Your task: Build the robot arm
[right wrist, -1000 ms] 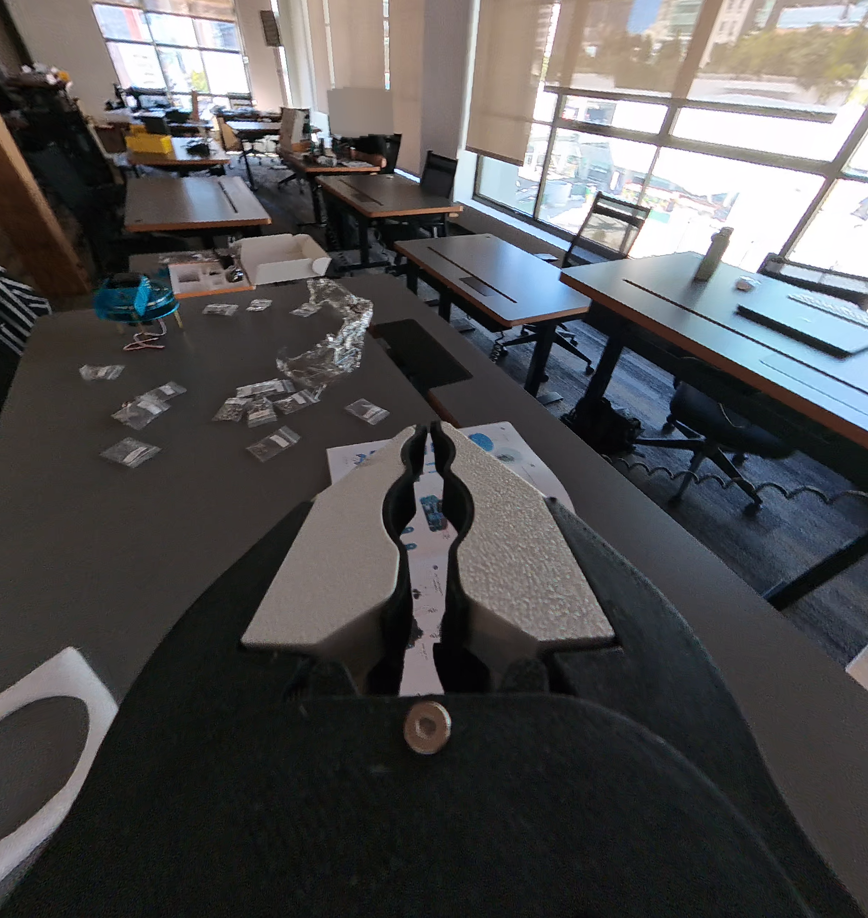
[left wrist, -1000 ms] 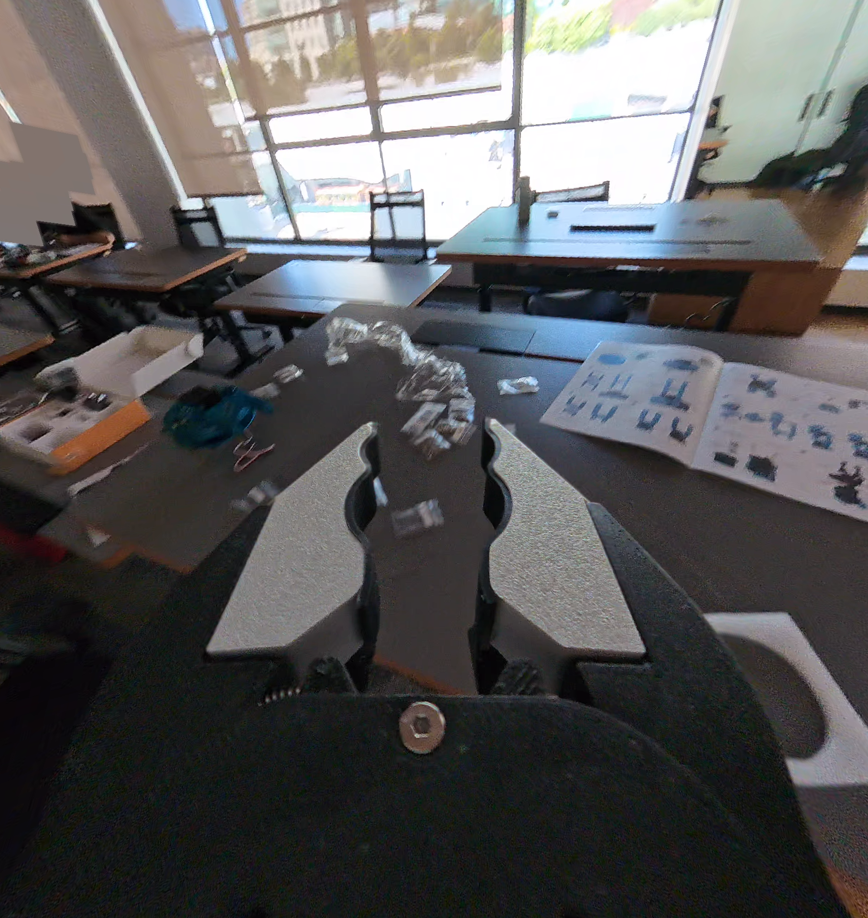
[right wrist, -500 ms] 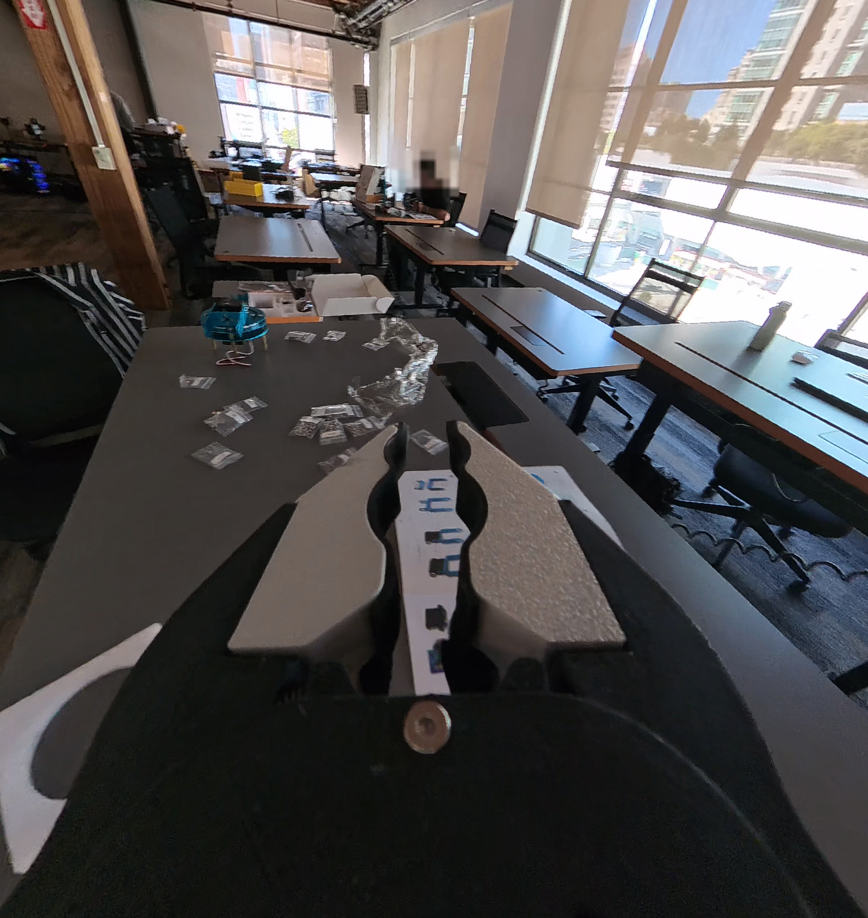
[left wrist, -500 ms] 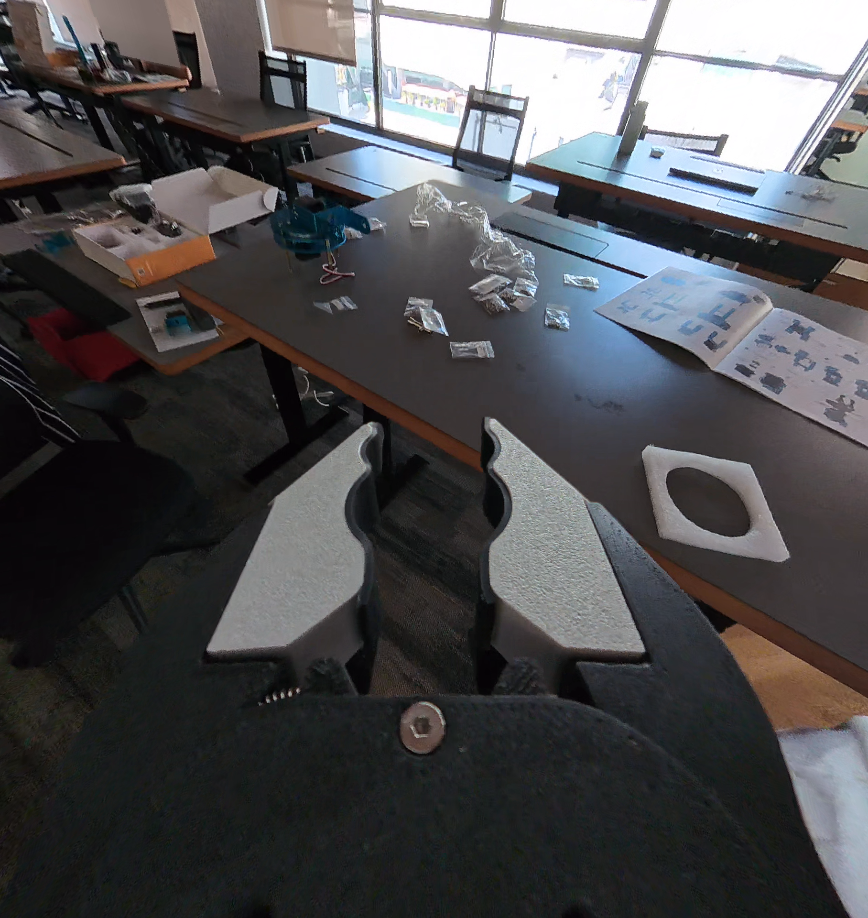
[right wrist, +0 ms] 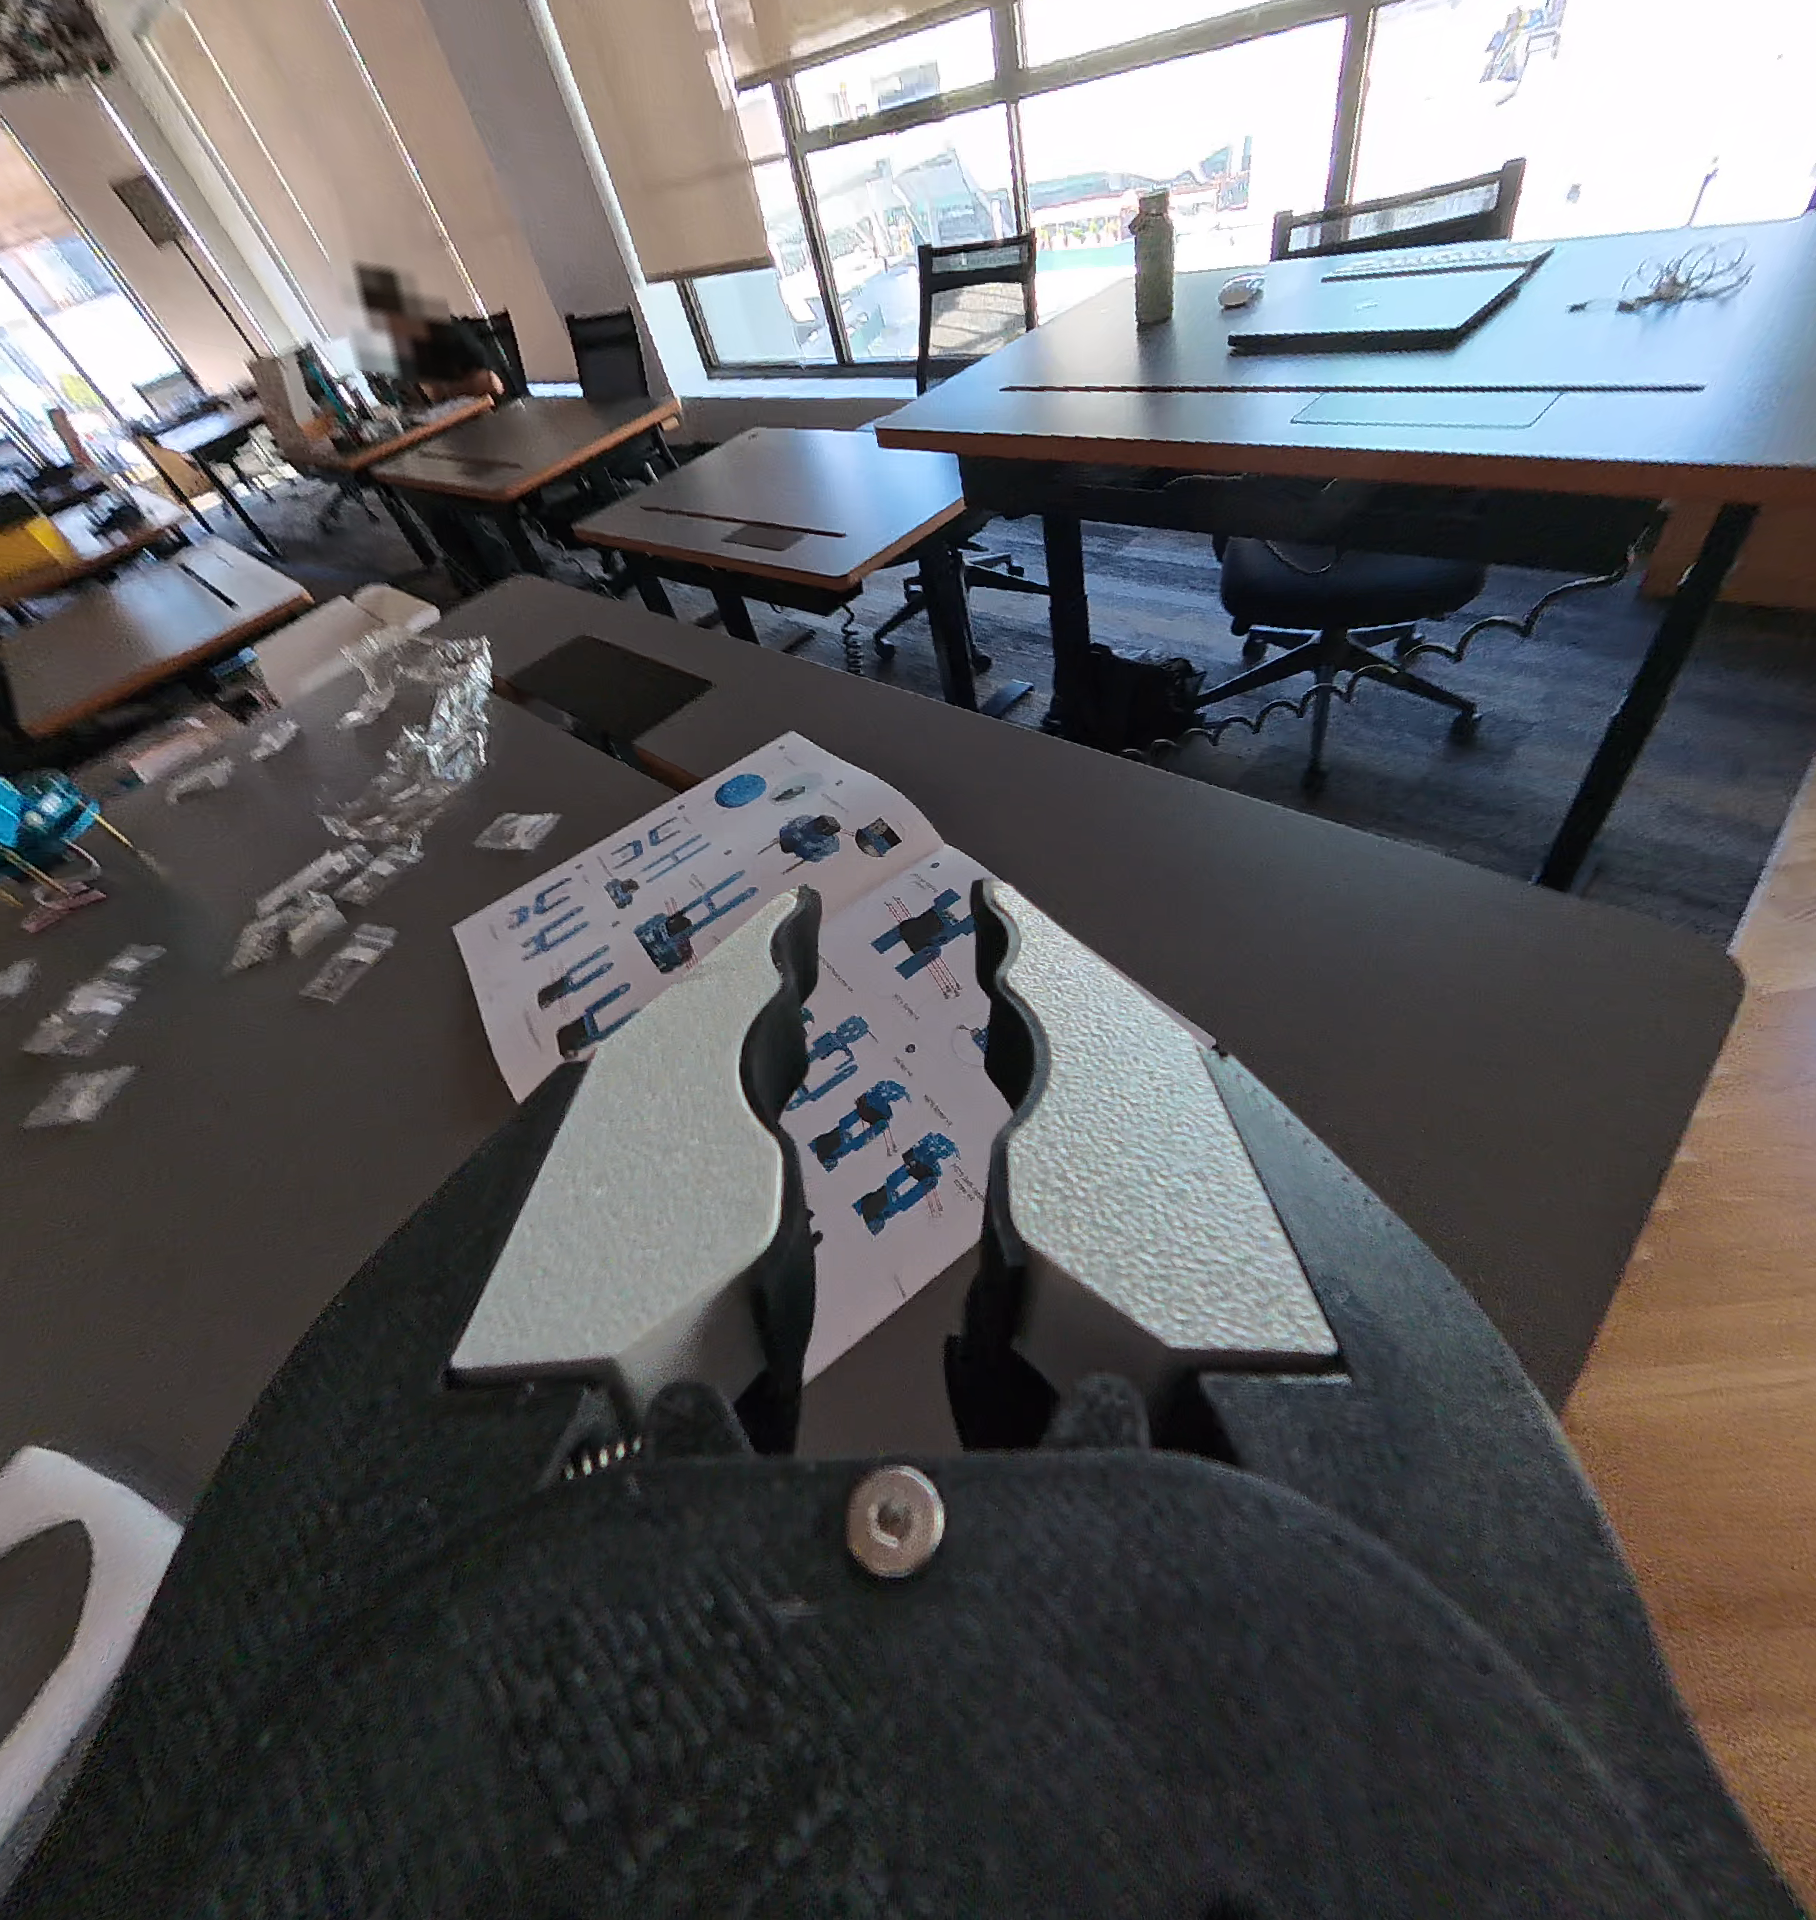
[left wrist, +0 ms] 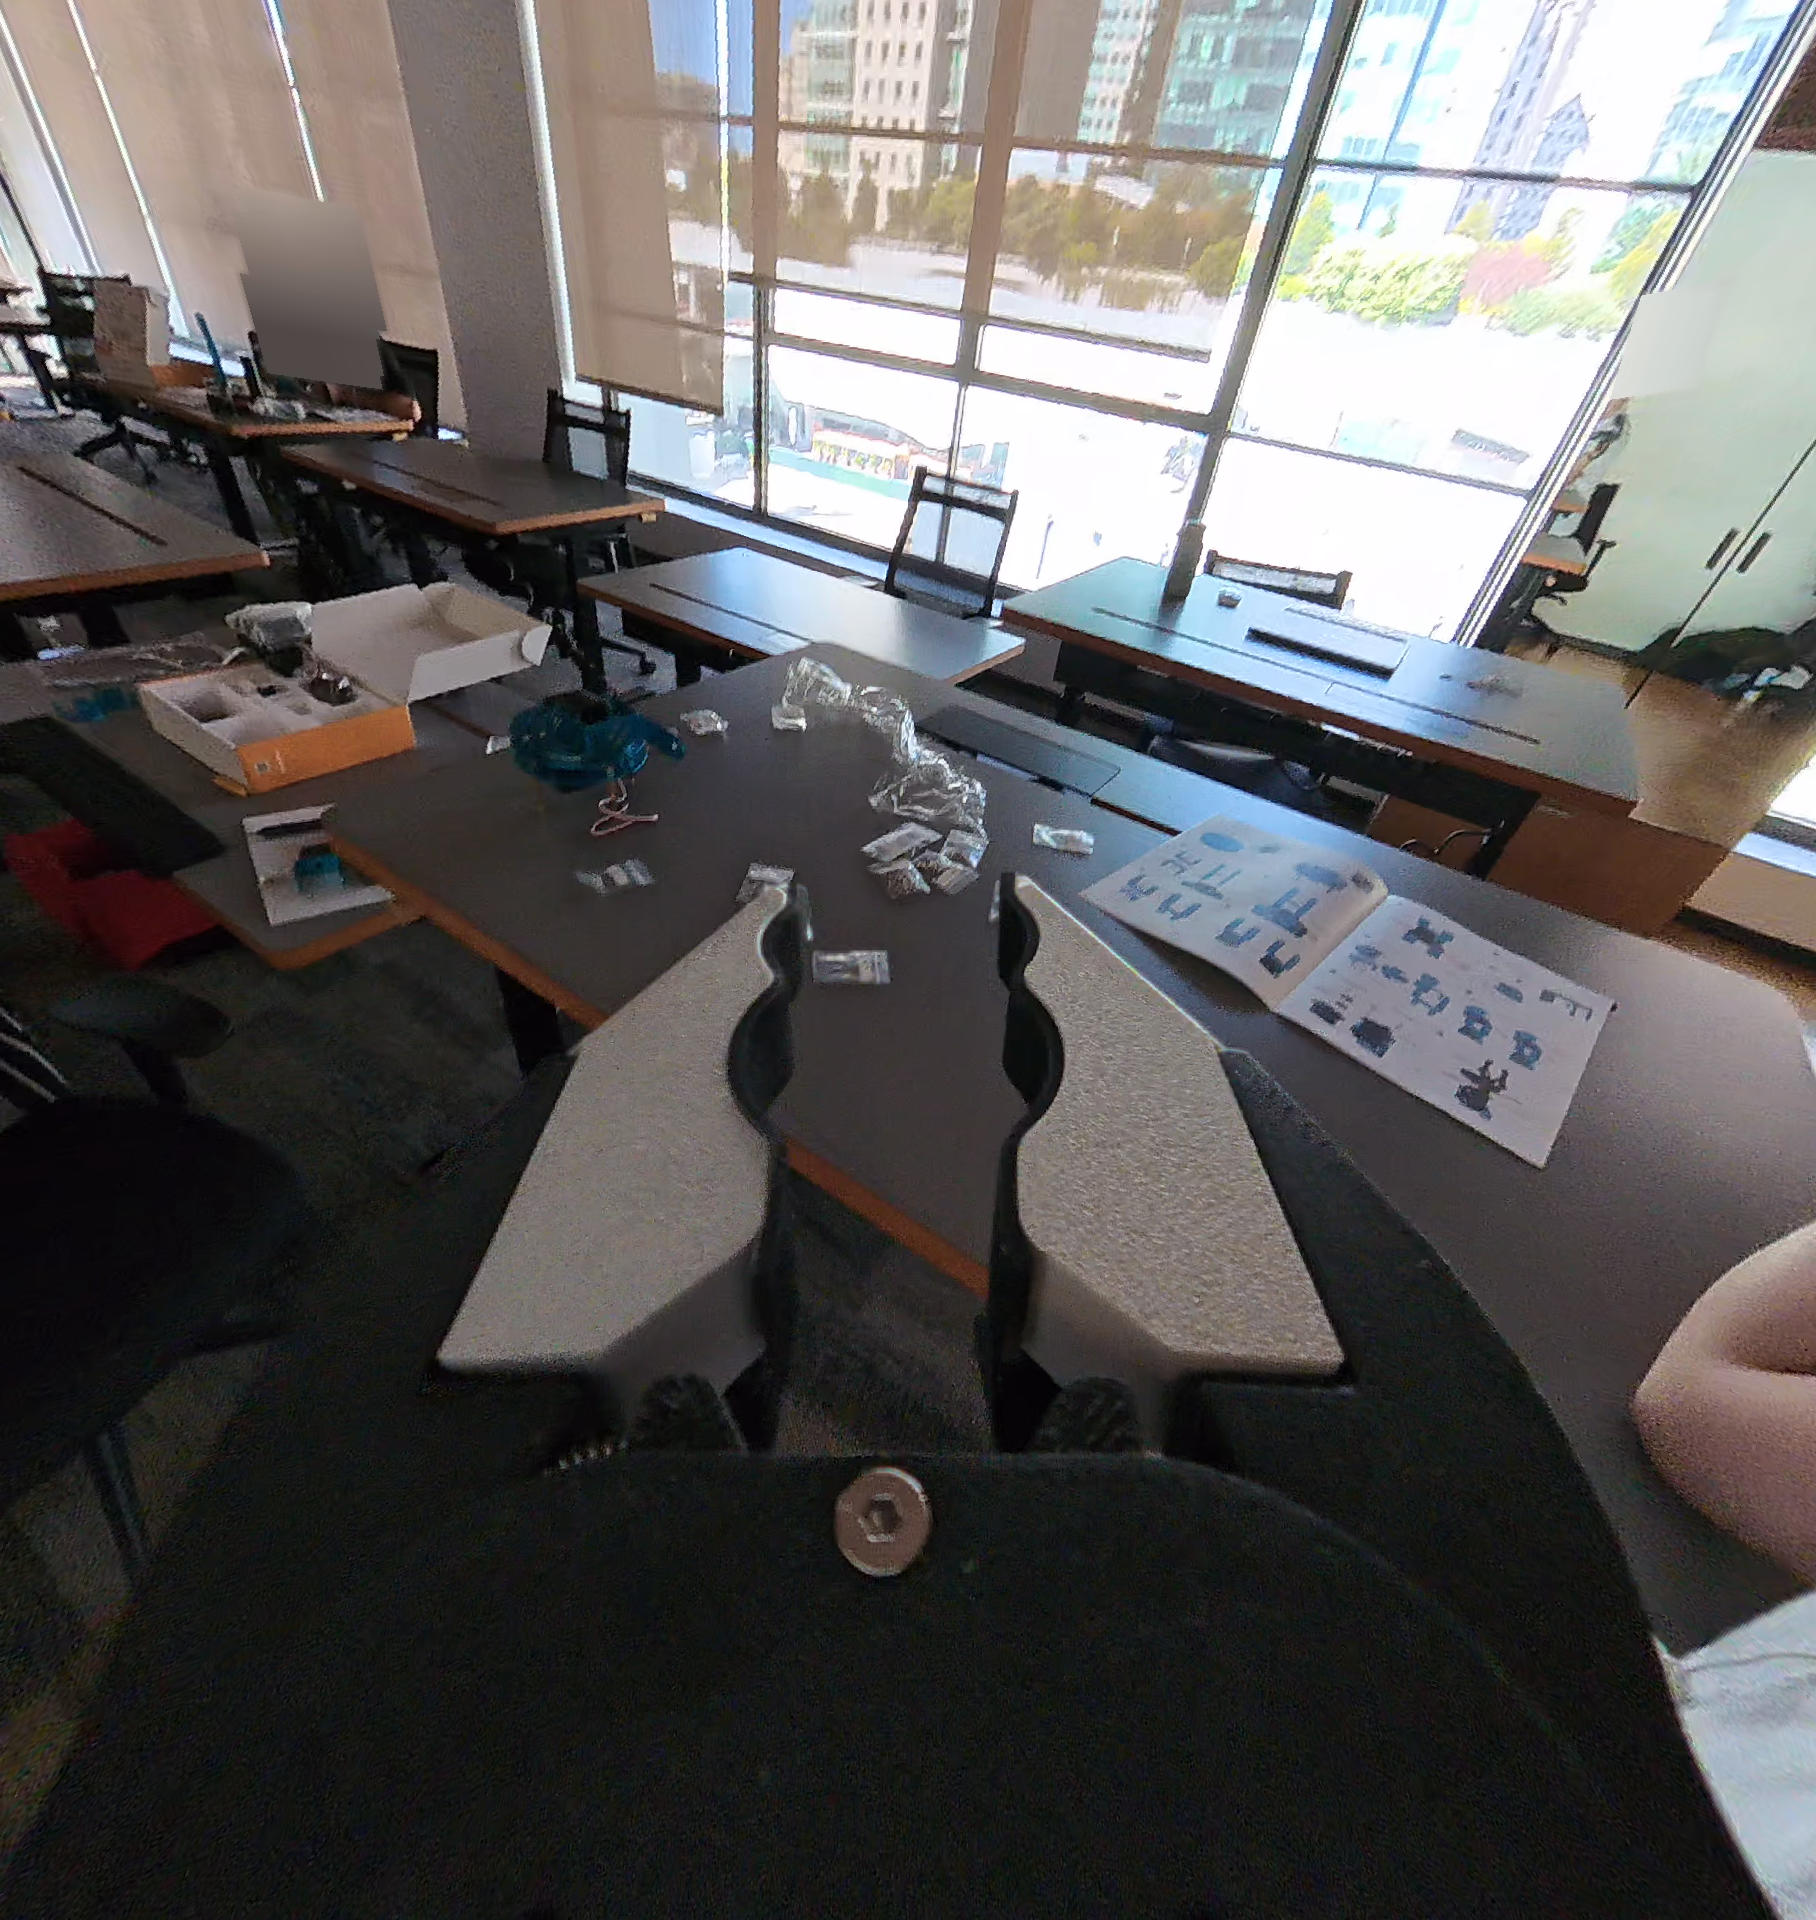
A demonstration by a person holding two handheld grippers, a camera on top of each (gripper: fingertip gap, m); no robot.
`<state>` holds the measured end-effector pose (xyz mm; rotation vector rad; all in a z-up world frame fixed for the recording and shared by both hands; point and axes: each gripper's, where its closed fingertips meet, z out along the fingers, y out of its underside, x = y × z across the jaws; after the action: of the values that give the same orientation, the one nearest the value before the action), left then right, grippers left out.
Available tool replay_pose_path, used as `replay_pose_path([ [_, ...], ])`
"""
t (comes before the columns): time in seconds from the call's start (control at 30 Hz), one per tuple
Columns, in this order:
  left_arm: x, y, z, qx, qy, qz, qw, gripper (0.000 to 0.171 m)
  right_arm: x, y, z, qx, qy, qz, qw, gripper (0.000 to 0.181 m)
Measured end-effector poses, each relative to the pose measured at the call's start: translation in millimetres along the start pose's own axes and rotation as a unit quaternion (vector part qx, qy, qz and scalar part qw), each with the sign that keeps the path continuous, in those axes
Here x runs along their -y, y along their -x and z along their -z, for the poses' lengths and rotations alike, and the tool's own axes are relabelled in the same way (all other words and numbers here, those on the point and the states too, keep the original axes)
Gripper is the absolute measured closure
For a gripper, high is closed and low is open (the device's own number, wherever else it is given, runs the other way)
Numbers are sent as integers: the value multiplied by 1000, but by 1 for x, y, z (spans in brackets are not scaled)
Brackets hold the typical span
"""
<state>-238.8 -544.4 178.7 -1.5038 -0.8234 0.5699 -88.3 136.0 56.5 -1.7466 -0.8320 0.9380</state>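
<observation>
My left gripper [left wrist: 899, 904] is open and empty, held in the air off the near edge of a dark grey table [left wrist: 1662, 1174]. Beyond its tips lie several small clear bags [left wrist: 850, 966], a crumpled clear plastic wrap [left wrist: 919, 779] and a blue plastic assembly [left wrist: 582, 738]. An open booklet with blue pictures [left wrist: 1340, 966] lies to the right. My right gripper [right wrist: 893, 904] is open and empty, held just above the booklet [right wrist: 655, 914]. The small bags [right wrist: 301, 925] and the blue assembly [right wrist: 10, 831] are to its left.
A white foam frame [right wrist: 10, 1558] lies at the table's near left. An open white and orange box [left wrist: 291, 707] sits on a lower side desk. A person's arm [left wrist: 1756, 1403] is at the right. Other desks [right wrist: 1403, 416] and chairs [right wrist: 1340, 592] stand behind; the floor drops off at the right edge. One gripper's finger ends stand about 70 centimeters off the other's.
My right gripper has opened from nearly shut and swung right over the booklet. My left gripper pulled back off the table's edge and now points higher; it stays open.
</observation>
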Motion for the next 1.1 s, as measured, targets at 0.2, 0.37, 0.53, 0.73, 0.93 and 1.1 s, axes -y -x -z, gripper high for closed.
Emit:
replay_pose_path([
  [0.2, 49, -48, -10, -70, -82, 27, 994, 137, 1, -19, -13, 18, -26, -50, 998, 153],
  [0.37, 56, -66, -12, -83, -89, 26, 992, 137, -3, -18, -25, 37, -25, -52, 998, 153],
  [0.53, 69, -80, -7, -89, -100, 16, 991, 137, -8, -26, -23, 38, -26, -60, 997, 153],
  [0.73, 68, -86, 1, -85, -91, 7, 992, 138, -5, -30, -16, 37, -46, -69, 996, 153],
  [0.93, 69, -81, 16, -66, -97, 1, 993, 138, -3, -26, -16, 36, -45, -56, 997, 153],
  [1.1, 68, -78, 22, -56, -99, 1, 994, 138, -3, -29, -14, 31, -46, -57, 997, 153],
])
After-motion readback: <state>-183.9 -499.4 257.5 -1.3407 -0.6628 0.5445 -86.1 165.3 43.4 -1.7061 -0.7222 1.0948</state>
